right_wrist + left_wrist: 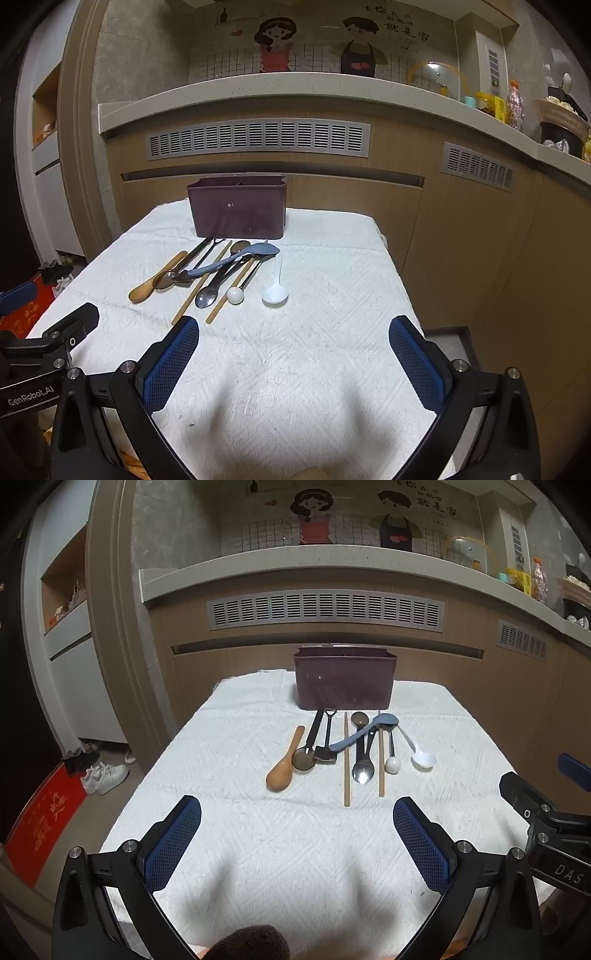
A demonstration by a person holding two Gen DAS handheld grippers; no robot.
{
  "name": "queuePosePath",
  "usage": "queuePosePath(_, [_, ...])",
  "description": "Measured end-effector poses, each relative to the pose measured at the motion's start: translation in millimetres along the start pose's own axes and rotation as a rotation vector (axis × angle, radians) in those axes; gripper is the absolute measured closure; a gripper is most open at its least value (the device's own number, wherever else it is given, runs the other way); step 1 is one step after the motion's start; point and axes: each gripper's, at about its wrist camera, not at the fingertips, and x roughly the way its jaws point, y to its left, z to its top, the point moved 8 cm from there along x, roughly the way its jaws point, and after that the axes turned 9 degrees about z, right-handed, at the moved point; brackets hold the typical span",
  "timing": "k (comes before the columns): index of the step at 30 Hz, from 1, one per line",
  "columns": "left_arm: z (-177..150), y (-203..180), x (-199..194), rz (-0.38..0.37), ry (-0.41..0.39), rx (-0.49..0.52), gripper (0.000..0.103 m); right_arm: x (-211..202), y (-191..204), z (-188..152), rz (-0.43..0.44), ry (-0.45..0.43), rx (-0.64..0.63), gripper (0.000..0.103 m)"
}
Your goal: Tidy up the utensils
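Nearest the lenses, the left gripper and the right gripper are hovering over the near end of the table, each with its blue-padded fingers spread wide and nothing between them; the housing of one is showing "DAS" in the left wrist view and that of the other "GenRobot.AI" in the right wrist view. A white quilted cloth with a chevron weave is covering the table and is catching the grippers' soft shadows. Farther along, the utensils are lying in a loose row on the cloth: a wooden spoon at the left, a dark translucent spoon, two wooden chopsticks, a metal spoon, a blue-grey spoon resting crosswise over several handles, a ball-ended utensil, and a white plastic spoon at the right, slightly apart. Just behind them, at the far end, a maroon divided holder is standing upright. Beyond the table, wood-toned cabinetry with grey vent grilles is carrying a pale counter with jars at its right end. The back wall is showing two cartoon figures and Chinese characters too small to read.
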Motion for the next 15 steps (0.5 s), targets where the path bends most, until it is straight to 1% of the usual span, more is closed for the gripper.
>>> queuePosePath(11, [-0.8,-0.1,0.4,-0.002,0.009,-0.003,0.0,-1.7,-3.1,2.9,0.004,0.004,0.006,0.001])
queuePosePath(15, [-0.6,0.0,0.4,-0.002,0.01,-0.003,0.0,2.0,-1.8,-3.4,0.006,0.005,0.008,0.001])
